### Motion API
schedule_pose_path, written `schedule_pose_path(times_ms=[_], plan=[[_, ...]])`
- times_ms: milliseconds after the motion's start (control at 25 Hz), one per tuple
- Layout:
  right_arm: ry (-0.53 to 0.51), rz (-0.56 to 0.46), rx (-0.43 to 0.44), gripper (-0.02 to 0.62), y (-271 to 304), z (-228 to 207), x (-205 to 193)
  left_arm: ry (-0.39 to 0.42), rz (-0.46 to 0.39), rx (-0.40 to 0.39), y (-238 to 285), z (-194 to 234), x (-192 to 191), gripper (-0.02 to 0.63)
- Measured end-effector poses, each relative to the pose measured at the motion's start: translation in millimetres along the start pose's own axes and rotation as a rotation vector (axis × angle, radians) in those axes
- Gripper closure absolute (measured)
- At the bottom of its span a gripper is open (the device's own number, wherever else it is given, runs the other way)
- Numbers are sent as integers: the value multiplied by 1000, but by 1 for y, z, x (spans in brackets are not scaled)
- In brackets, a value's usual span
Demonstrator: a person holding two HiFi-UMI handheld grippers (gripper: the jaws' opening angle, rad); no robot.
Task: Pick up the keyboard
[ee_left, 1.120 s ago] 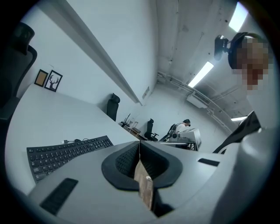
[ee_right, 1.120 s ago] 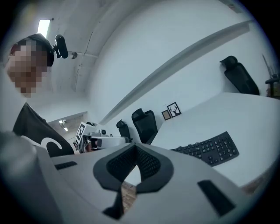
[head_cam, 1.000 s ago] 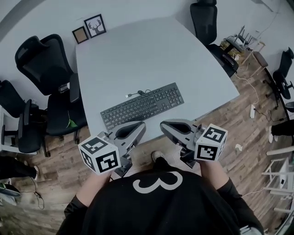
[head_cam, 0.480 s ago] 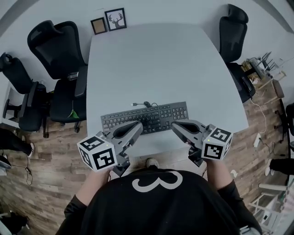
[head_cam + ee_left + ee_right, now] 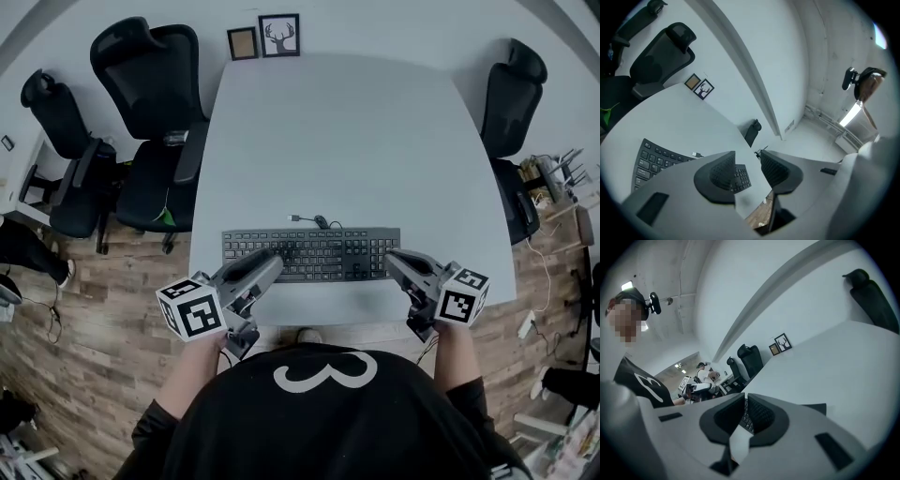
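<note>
1. The keyboard (image 5: 311, 254) lies flat on the table (image 5: 337, 131), close to the near edge, with its long side along that edge. Its cable (image 5: 314, 221) curls just behind it.
2. The left gripper (image 5: 270, 263) comes in from the near left, and its tips lie over the keyboard's near-left keys. I cannot tell whether it touches them.
3. In the left gripper view the jaws stand partly apart and have just been opening. Only the keyboard's far end, the table edge and the floor (image 5: 757, 218) show in the gap. The pads (image 5: 723, 171) press on nothing.
4. The right gripper (image 5: 392, 258) comes in from the near right, with its tips at the keyboard's right end.
5. In the right gripper view the jaws are almost together, leaving a thin slit. A few keys show through it from behind, and nothing is gripped.
6. Black chairs (image 5: 155, 84) stand along the table's left side, and another stands at its right.
7. Two small frames (image 5: 279, 35) lean on the wall past the table's far edge.
8. The person's black shirt (image 5: 323, 403), marked with a white 3, fills the bottom of the head view.
</note>
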State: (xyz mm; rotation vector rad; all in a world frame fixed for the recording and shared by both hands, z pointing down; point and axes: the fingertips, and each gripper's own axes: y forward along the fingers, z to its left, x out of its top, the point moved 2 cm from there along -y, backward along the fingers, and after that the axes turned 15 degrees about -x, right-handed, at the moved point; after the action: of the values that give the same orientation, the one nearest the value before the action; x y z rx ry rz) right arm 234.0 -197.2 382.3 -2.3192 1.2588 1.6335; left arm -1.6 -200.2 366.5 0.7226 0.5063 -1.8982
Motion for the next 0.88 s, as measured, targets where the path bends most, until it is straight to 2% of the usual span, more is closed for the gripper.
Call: schedule_pose_path(times_ms=[120, 200, 280, 400, 520, 680, 760, 880], plan=[[16, 19, 12, 567, 2, -14, -7, 12, -7, 67, -16, 17, -1, 400], [13, 39, 18, 512, 3, -21, -12, 9, -11, 100, -26, 29, -4, 365], [34, 42, 26, 485, 3, -28, -14, 7, -20, 134, -34, 43, -7, 347], [69, 38, 34, 402, 10, -36, -16, 48, -10, 224, -47, 67, -7, 327], [61, 45, -10, 336, 17, -49, -18, 86, 35, 289, -57, 88, -7, 304], [28, 65, -118, 285, 22, -79, -25, 115, 71, 385, -77, 118, -6, 278], [22, 91, -163, 265, 23, -95, -32, 115, 80, 430, -88, 135, -6, 272], [39, 125, -205, 244, 28, -113, -41, 83, 95, 445, -99, 156, -13, 267]])
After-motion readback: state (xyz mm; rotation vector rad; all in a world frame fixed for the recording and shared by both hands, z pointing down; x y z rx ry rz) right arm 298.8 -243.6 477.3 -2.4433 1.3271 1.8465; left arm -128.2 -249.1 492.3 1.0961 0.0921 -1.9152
